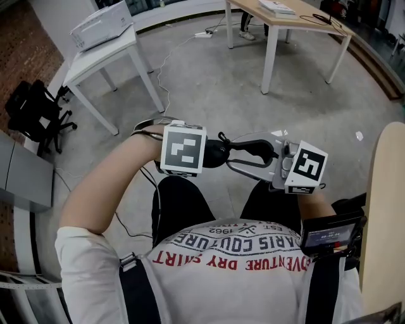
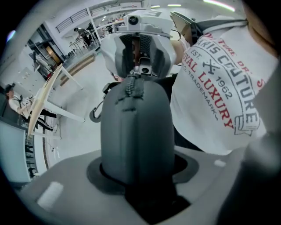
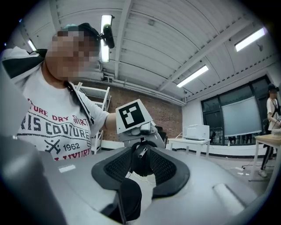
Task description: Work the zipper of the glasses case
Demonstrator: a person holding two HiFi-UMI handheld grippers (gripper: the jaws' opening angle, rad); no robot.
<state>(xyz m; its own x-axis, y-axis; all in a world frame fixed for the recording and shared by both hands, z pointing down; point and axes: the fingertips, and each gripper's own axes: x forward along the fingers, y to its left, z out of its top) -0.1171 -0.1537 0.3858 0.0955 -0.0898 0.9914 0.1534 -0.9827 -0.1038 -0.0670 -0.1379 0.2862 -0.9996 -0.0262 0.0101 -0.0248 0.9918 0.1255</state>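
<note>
I hold a dark grey glasses case [image 1: 215,153] in the air above my lap. My left gripper [image 1: 204,154] is shut on the case [image 2: 136,132], which stands up between its jaws with the zipper [image 2: 134,85] at the far end and a clip hook [image 2: 94,115] on its left. My right gripper [image 1: 243,157] faces it from the right. In the right gripper view the right gripper [image 3: 140,158] is open: its ribbed pads [image 3: 115,165] stand on either side of the case's end and the metal zipper pull [image 3: 141,150], with gaps showing.
A white table with a printer [image 1: 101,28] stands at the back left, a wooden table [image 1: 285,19] at the back right. A black office chair [image 1: 31,107] is at the left. A wooden tabletop edge [image 1: 383,209] runs along my right. A cable [image 1: 168,57] trails on the floor.
</note>
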